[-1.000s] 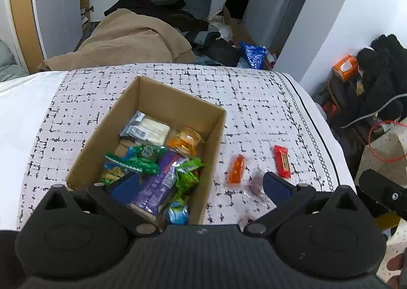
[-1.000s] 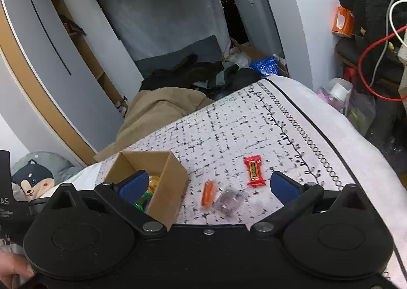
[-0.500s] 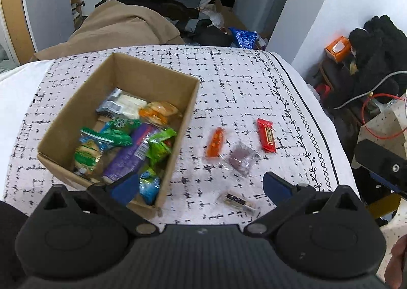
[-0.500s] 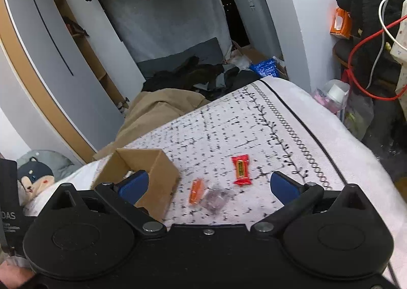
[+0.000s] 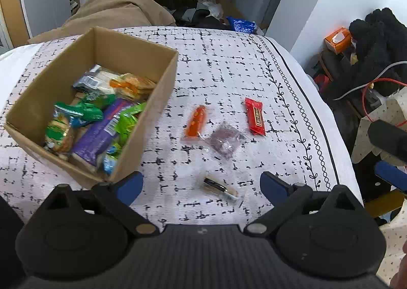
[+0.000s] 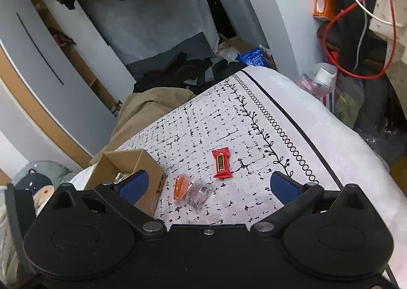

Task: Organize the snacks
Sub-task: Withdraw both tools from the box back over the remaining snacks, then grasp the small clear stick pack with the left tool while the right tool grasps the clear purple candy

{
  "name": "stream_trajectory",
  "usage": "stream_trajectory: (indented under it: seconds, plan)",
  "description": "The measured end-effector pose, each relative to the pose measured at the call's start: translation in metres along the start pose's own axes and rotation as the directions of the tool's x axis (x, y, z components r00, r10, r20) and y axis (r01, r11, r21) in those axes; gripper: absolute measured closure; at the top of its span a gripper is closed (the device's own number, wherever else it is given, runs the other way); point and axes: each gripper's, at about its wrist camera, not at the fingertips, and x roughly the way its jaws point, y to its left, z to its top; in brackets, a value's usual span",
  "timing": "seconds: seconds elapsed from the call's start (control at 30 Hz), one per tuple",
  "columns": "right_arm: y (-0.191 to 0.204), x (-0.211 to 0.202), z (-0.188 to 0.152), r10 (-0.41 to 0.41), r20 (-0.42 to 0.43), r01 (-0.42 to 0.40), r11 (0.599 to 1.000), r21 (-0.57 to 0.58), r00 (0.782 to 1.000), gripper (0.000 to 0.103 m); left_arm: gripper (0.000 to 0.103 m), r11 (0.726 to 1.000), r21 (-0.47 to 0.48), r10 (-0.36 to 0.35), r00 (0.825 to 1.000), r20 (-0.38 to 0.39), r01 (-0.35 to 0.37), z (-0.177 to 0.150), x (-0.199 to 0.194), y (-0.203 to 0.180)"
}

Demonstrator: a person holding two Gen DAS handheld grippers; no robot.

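Note:
A cardboard box (image 5: pixel 132 136) with several wrapped snacks inside sits on the left of the patterned cloth. Right of it lie an orange packet (image 5: pixel 195 121), a clear purple packet (image 5: pixel 225 140), a red bar (image 5: pixel 255 116) and a small dark-and-silver candy (image 5: pixel 220 188). My left gripper (image 5: pixel 201 184) is open above the near edge, the small candy between its fingers' line. My right gripper (image 6: pixel 207 187) is open, held above the table; beyond it are the box (image 6: pixel 147 164), orange packet (image 6: pixel 181 186), purple packet (image 6: pixel 199 193) and red bar (image 6: pixel 221 166).
The cloth-covered table (image 5: pixel 229 65) drops off at the right edge with a black border. Beyond are a tan blanket (image 5: pixel 114 9), dark clothes, a blue bag (image 5: pixel 240 24), an orange box (image 5: pixel 338 40) and red and white cables (image 6: pixel 361 34).
My left gripper has pulled back and shifted right, bringing the small candy into view and sliding the box leftward in the frame. The right view has shifted so the snacks now sit lower and more central.

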Motion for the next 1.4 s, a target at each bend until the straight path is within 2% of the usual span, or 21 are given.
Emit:
stream_trajectory:
  seconds: [0.37, 0.47, 0.53, 0.6, 0.8, 1.0, 1.17, 1.27, 1.3, 1.4]
  plan:
    - [-0.015, 0.004, -0.002, 0.007, -0.019, -0.006, 0.999, 0.048, 1.0, 0.0, 0.027, 0.999, -0.045, -0.002, 0.998, -0.059, -0.001, -0.011, 0.029, -0.012]
    - [-0.013, 0.011, -0.004, 0.015, -0.037, -0.014, 0.999, 0.043, 0.999, 0.001, 0.036, 0.997, -0.075, -0.008, 0.997, -0.082, 0.001, -0.013, 0.039, -0.013]
    - [-0.012, 0.017, -0.006, 0.019, -0.051, -0.017, 0.999, 0.038, 0.999, 0.003, 0.048, 0.994, -0.109, -0.015, 0.995, -0.099, 0.004, -0.014, 0.046, -0.011]
    - [-0.012, 0.023, -0.008, 0.02, -0.066, -0.018, 0.999, 0.032, 0.998, 0.008, 0.055, 0.989, -0.149, -0.019, 0.993, -0.115, 0.001, -0.016, 0.054, -0.008]
    - [-0.013, 0.044, -0.014, 0.023, -0.125, -0.018, 0.999, 0.036, 0.992, 0.022, 0.056, 0.982, -0.19, -0.005, 0.995, -0.098, -0.014, -0.015, 0.064, -0.01]
    - [-0.01, 0.056, -0.015, 0.024, -0.152, -0.02, 0.999, 0.033, 0.988, 0.022, 0.056, 0.971, -0.237, -0.026, 0.997, -0.073, 0.008, -0.012, 0.066, -0.008]
    - [-0.01, 0.065, -0.016, 0.018, -0.168, -0.011, 0.999, 0.043, 0.986, 0.022, 0.057, 0.957, -0.29, -0.035, 0.992, -0.119, -0.001, -0.017, 0.079, -0.005]
    - [-0.01, 0.07, -0.018, 0.015, -0.182, -0.008, 0.999, 0.041, 0.983, 0.022, 0.057, 0.959, -0.283, -0.017, 0.994, -0.104, -0.013, -0.018, 0.083, -0.005]
    - [-0.01, 0.072, -0.019, 0.014, -0.187, -0.007, 0.999, 0.04, 0.982, 0.022, 0.059, 0.96, -0.278, -0.013, 0.995, -0.098, -0.015, -0.017, 0.084, -0.005]
    - [-0.01, 0.081, -0.02, 0.016, -0.2, -0.007, 0.999, 0.045, 0.98, 0.022, 0.079, 0.963, -0.265, 0.021, 0.995, -0.098, -0.046, -0.016, 0.085, -0.002]
